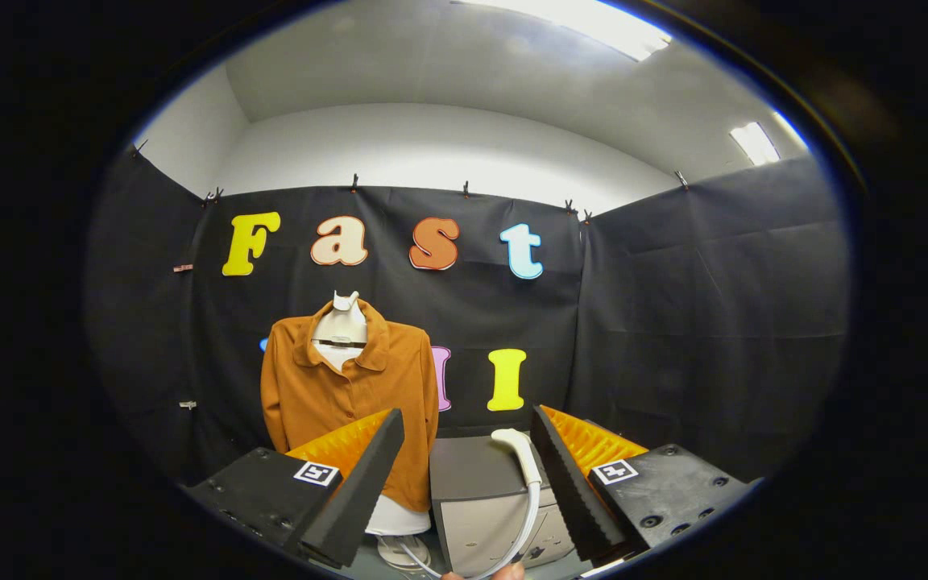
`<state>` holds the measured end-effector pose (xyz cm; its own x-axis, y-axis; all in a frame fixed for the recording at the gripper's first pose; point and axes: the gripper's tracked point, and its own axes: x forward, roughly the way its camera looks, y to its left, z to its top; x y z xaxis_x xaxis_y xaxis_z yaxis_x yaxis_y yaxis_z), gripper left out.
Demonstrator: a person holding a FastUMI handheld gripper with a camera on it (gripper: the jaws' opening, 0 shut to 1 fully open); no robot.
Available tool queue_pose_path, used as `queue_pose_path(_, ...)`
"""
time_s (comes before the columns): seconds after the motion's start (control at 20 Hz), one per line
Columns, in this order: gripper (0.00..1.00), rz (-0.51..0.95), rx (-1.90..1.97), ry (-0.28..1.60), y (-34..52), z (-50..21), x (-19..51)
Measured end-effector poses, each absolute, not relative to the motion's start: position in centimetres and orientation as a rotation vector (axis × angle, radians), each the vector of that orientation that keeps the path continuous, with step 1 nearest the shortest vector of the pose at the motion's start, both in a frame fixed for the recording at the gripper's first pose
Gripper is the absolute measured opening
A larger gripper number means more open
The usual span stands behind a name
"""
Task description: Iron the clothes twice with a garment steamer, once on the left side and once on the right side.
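White steamer head [517, 453] lies atop the grey box [476, 475], handle running lengthwise just ahead between the wide-open, empty gripper [468, 435].

the gripper [468, 439] has two long wedge-shaped fingers [359, 491], each tapering to a narrow tip. the inner face of the one beside the steamer handle is cut in fine saw-tooth ridges; the other's inner face looks smooth and matte. behind each finger sits a ribbed panel, grooved in close parallel lines. both fingers are fixed to blocky mounts [258, 487] with flat tops, chamfered edges and several sunken round screw holes. each mount carries a small square marker [316, 473], a blocky pattern on a white field. the fingers stand wide apart.
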<state>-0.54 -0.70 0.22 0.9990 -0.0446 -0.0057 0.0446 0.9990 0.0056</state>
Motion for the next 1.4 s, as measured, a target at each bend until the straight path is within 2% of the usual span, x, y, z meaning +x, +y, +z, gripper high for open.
queue_pose_path(0.4, 0.98, -0.038, 0.007, 0.033, -1.4, -0.7, 2.0)
queue_pose_path(0.6, 0.98, -0.044, 0.018, 0.143, -3.8, -3.9, 6.4)
queue_pose_path(1.0, 0.99, -0.077, 0.058, 0.512, -11.3, -17.0, 17.3)
queue_pose_path(1.4, 0.99, -0.073, 0.041, 0.782, -15.2, -30.3, 23.8)
